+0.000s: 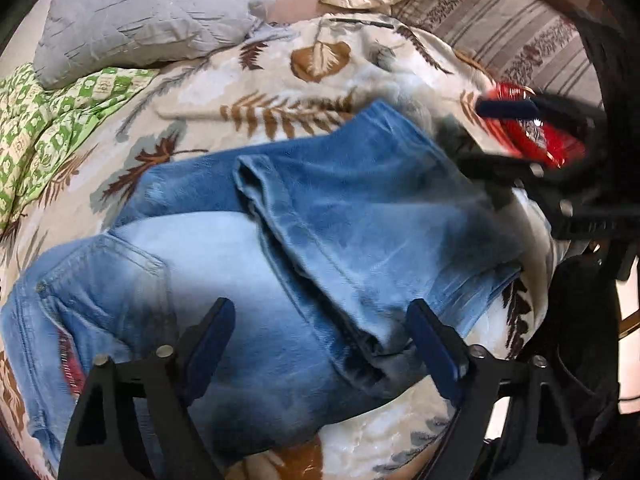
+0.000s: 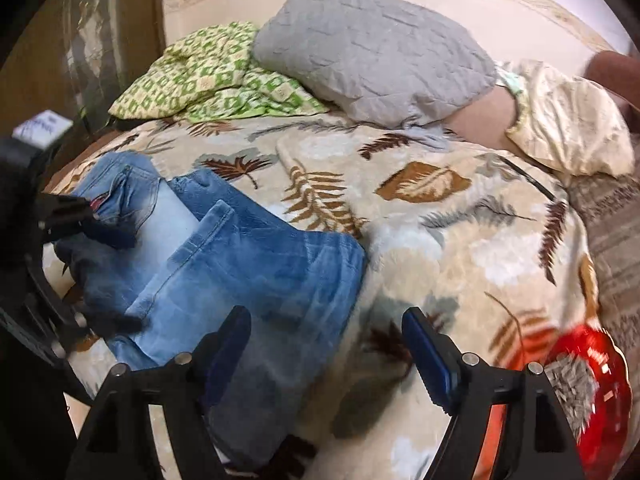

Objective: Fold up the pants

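Jeans (image 1: 320,240) are seen folded on the leaf-print blanket (image 1: 280,64), waistband at the left, legs doubled over. Above them the left gripper (image 1: 320,336) is held with jaws spread, nothing between them. Further right, the right gripper (image 2: 326,344) is held equally wide, above the jeans' edge and blanket.

Lighting's soft indoor, kinda flat and evenly bright, with dark shadow smudges on the faded blue denim pants (image 1: 304,240). Heavy fisheye bend and black vignette at the edges. The shiny red round object (image 2: 592,392) is smeared with motion blur and glare
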The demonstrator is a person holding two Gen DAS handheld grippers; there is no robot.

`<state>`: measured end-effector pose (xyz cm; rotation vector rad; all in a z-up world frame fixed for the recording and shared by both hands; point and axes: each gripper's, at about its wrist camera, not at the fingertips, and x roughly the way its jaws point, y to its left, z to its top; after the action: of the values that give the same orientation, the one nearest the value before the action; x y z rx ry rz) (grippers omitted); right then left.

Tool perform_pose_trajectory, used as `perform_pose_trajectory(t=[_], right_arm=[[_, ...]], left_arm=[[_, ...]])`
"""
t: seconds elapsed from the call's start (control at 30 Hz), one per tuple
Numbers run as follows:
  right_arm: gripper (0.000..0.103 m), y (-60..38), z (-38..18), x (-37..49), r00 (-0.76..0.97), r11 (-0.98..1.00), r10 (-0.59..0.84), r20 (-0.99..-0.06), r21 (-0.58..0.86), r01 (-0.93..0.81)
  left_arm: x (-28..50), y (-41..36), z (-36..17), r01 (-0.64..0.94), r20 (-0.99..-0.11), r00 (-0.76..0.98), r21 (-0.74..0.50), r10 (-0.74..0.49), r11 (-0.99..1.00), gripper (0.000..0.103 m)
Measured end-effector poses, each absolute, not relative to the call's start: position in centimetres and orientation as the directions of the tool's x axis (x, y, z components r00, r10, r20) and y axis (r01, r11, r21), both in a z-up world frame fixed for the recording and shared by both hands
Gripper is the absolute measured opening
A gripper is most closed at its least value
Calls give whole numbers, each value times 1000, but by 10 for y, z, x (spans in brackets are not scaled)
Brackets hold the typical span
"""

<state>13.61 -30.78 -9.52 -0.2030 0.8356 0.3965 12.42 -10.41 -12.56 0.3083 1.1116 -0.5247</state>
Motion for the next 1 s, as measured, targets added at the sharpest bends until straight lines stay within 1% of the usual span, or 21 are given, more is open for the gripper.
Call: perform_pose_trajectory(t=[0.03,0.07,0.13,0.23,0.27,0.37,0.4,0.43,0.47,0.5,0.53,0.63,0.73,0.83,0.87,0.9,0.93,0.97,1.0], right_arm=[[80,-306,-96,138,594,901,269,-758,-20,-434],[80,-302,-97,143,585,888,281,-761,-25,-459],[80,-295,-100,152,567,868,289,-771,-39,-495],[80,-288,-114,176,511,846,278,-813,-45,-532],[79,-286,-121,182,496,842,266,-827,-51,-537],[54,-282,-147,194,428,822,268,-863,-27,-569],[49,-283,-150,193,436,824,263,-861,-35,-566],[45,-281,-152,191,450,821,255,-856,-54,-568],[38,-280,-151,190,469,821,240,-850,-80,-565],[34,-281,-150,190,474,825,232,-849,-87,-559],[34,-283,-149,192,473,832,234,-849,-77,-549],[33,-292,-152,200,463,849,245,-852,-43,-527],[33,-291,-153,201,470,850,239,-849,-51,-525],[33,-292,-152,199,482,854,240,-843,-52,-517],[38,-293,-149,196,495,857,243,-834,-54,-512],[42,-293,-146,193,501,856,249,-829,-53,-514],[46,-294,-140,186,504,855,252,-826,-55,-516],[64,-296,-134,179,504,852,261,-823,-49,-522],[81,-299,-126,169,510,847,286,-811,-35,-530]], left_arm=[[122,-107,-128,547,-908,341,-19,-244,837,72],[120,-110,-130,552,-908,342,-14,-241,834,67],[116,-117,-134,562,-907,349,0,-237,827,53],[113,-123,-142,572,-909,345,5,-235,820,47],[113,-125,-144,577,-906,350,10,-236,817,46],[112,-125,-144,586,-906,351,16,-236,810,40],[111,-126,-144,589,-907,355,29,-226,808,36],[110,-128,-143,594,-909,356,40,-218,803,29],[109,-129,-142,597,-909,361,54,-208,801,26],[105,-131,-141,604,-911,366,74,-193,793,18],[101,-132,-141,615,-911,371,94,-182,783,17],[96,-128,-143,615,-907,378,97,-184,783,16],[98,-123,-143,596,-908,366,59,-206,801,16],[97,-124,-143,595,-903,375,61,-210,802,17],[98,-122,-142,591,-900,376,50,-220,805,17],[100,-119,-138,580,-898,367,19,-240,814,20],[102,-115,-132,566,-896,364,-4,-254,824,31],[105,-111,-124,548,-890,379,-5,-253,837,41],[109,-108,-118,527,-880,406,4,-247,850,65]])
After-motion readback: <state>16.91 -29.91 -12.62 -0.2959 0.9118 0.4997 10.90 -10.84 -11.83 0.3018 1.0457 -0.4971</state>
